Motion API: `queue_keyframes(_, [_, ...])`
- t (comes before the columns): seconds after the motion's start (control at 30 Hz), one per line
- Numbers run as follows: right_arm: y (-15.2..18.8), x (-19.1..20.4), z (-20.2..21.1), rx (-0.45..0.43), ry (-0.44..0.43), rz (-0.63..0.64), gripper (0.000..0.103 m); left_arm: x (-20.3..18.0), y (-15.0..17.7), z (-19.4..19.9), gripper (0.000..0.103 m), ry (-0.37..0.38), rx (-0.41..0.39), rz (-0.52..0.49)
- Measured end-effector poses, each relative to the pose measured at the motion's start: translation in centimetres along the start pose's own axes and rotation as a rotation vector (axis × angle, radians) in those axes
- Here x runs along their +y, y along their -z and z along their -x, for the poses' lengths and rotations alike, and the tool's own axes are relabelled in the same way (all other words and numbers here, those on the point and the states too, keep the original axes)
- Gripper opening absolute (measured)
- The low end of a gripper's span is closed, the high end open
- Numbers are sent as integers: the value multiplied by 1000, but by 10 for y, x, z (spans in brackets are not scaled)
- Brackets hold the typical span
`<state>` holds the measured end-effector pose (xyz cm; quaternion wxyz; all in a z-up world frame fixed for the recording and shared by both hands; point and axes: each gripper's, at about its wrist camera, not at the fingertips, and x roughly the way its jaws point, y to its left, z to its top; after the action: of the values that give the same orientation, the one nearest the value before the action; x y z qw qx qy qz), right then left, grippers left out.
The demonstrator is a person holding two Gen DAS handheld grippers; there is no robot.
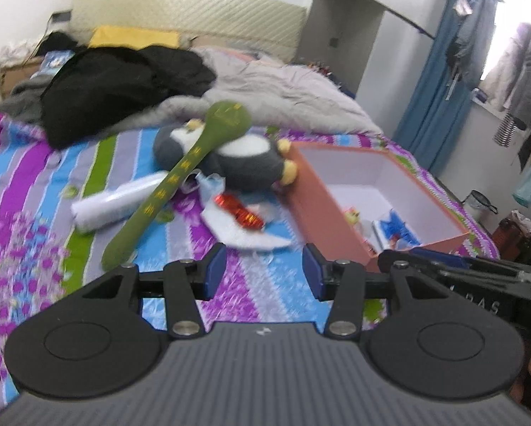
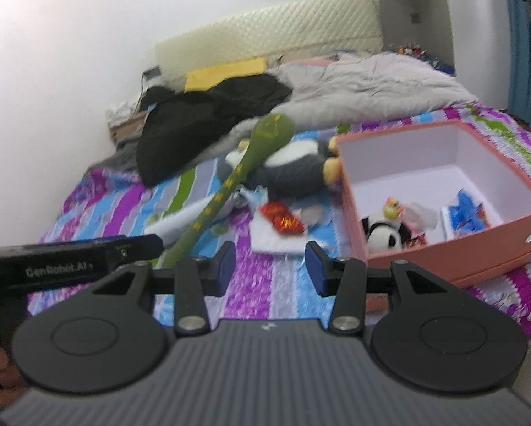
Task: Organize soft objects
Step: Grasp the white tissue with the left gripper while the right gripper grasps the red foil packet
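Note:
A grey and white plush penguin (image 1: 237, 159) (image 2: 294, 170) lies on the striped bedsheet beside an open pink box (image 1: 340, 220) (image 2: 453, 252). A long green plush snake (image 1: 180, 177) (image 2: 230, 184) lies across the penguin. A white soft piece with a shiny red wrapper (image 1: 240, 214) (image 2: 281, 222) lies in front of the penguin. A small panda plush (image 2: 382, 236) sits inside the box. My left gripper (image 1: 263, 271) is open and empty above the sheet. My right gripper (image 2: 271, 266) is open and empty, near the box's front left corner.
A white roll (image 1: 120, 206) lies under the snake at the left. Black clothing (image 1: 116, 85) and a grey duvet (image 1: 283, 88) cover the far half of the bed. A blue curtain (image 1: 439, 71) and hanging clothes stand to the right.

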<state>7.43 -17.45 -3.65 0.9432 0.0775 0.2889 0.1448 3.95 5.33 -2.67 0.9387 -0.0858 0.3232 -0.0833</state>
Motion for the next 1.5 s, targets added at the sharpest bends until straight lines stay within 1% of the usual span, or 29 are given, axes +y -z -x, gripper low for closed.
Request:
queue_keyframes(0.13, [18, 7, -13, 58, -23, 9, 46, 14, 20, -8, 53, -38, 17, 22])
queue_keyframes(0.23, [29, 5, -27, 89, -42, 2, 46, 20, 33, -22, 53, -77, 27, 33])
queue_keyframes(0.3, [34, 0, -39, 108, -44, -30, 46, 25, 39, -29, 53, -84, 41, 50])
queue_keyframes(0.37, [36, -3, -49, 125, -61, -54, 46, 29, 43, -36, 53, -89, 37, 69])
queue_keyframes(0.47, [37, -4, -60, 133, -58, -24, 46, 36, 46, -45, 53, -84, 26, 109])
queue_keyframes(0.53, [37, -5, -66, 144, -59, -7, 46, 41, 47, -53, 53, -74, 19, 136])
queue_keyframes(0.6, [36, -7, -73, 154, -55, 8, 46, 47, 47, -64, 53, -63, 30, 168])
queue_keyframes(0.8, [29, -11, -102, 160, -47, 28, 46, 70, 40, -109, 53, -23, 51, 249])
queue_keyframes(1.13, [5, -10, -175, 157, -37, 37, 46, 100, 24, -182, 53, 53, 90, 366])
queue_keyframes(1.4, [-9, -20, -240, 201, 11, 17, 47, 117, 18, -238, 52, 115, 130, 453])
queue_keyframes(1.43, [-11, -22, -247, 209, 12, 7, 49, 117, 18, -245, 52, 126, 137, 459])
queue_keyframes(1.47, [-12, -25, -254, 217, 11, -4, 56, 118, 17, -251, 52, 134, 143, 465])
queue_keyframes(1.5, [-13, -28, -262, 224, 14, -13, 61, 119, 17, -256, 52, 141, 149, 469])
